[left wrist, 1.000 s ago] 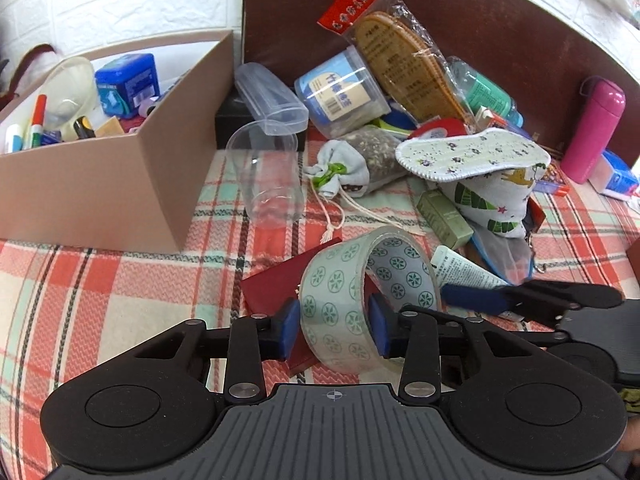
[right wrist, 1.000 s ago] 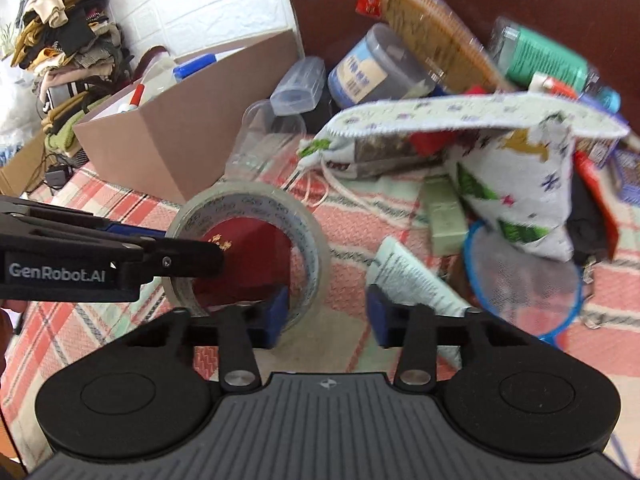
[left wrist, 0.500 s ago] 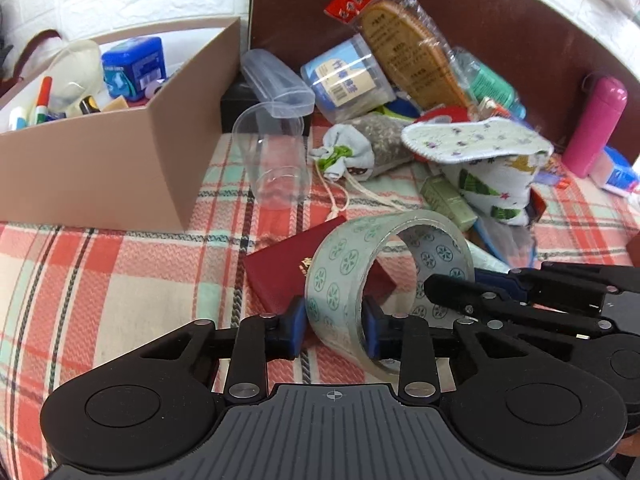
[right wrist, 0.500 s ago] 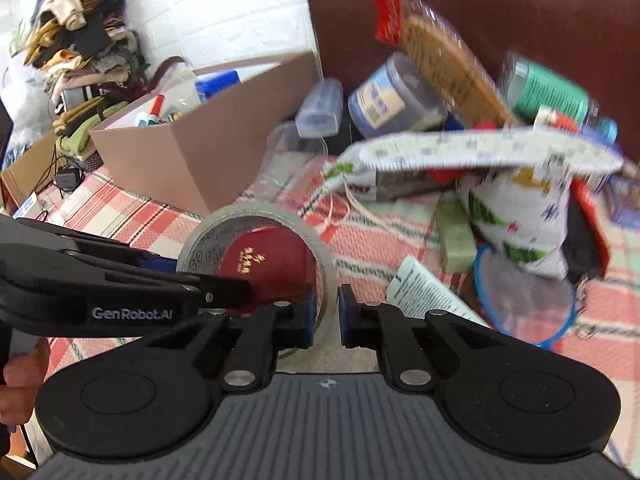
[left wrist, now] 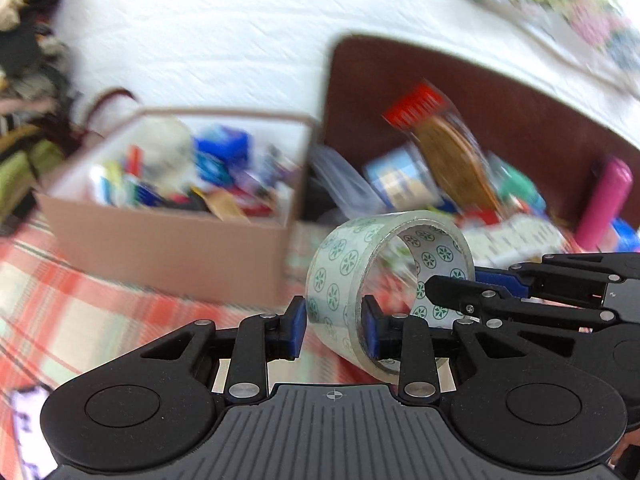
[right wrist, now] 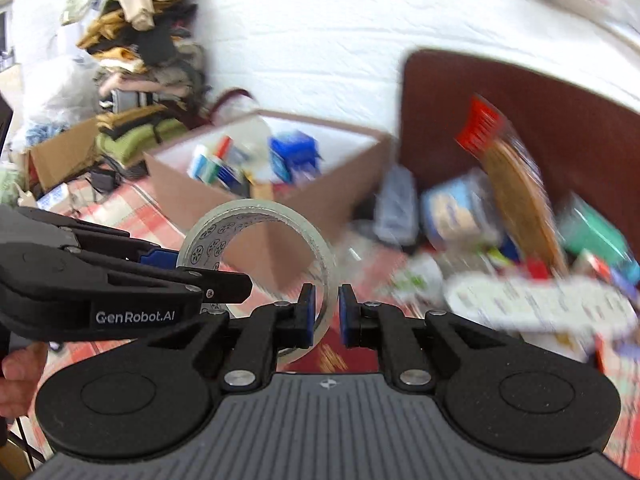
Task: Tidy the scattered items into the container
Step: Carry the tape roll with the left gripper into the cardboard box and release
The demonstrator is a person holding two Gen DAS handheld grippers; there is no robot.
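Leftmost, the open cardboard box [left wrist: 168, 248] sits on the checked cloth, already holding small items. Next, the left gripper [left wrist: 333, 326] pinches one wall of the tape roll [left wrist: 348, 280] held above the cloth, while the right gripper [right wrist: 325, 316] clamps the opposite wall.

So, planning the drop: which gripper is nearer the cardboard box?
Left. The left gripper, clamping the tape roll, sits just short of the cardboard box; the right gripper grips the roll's far side.
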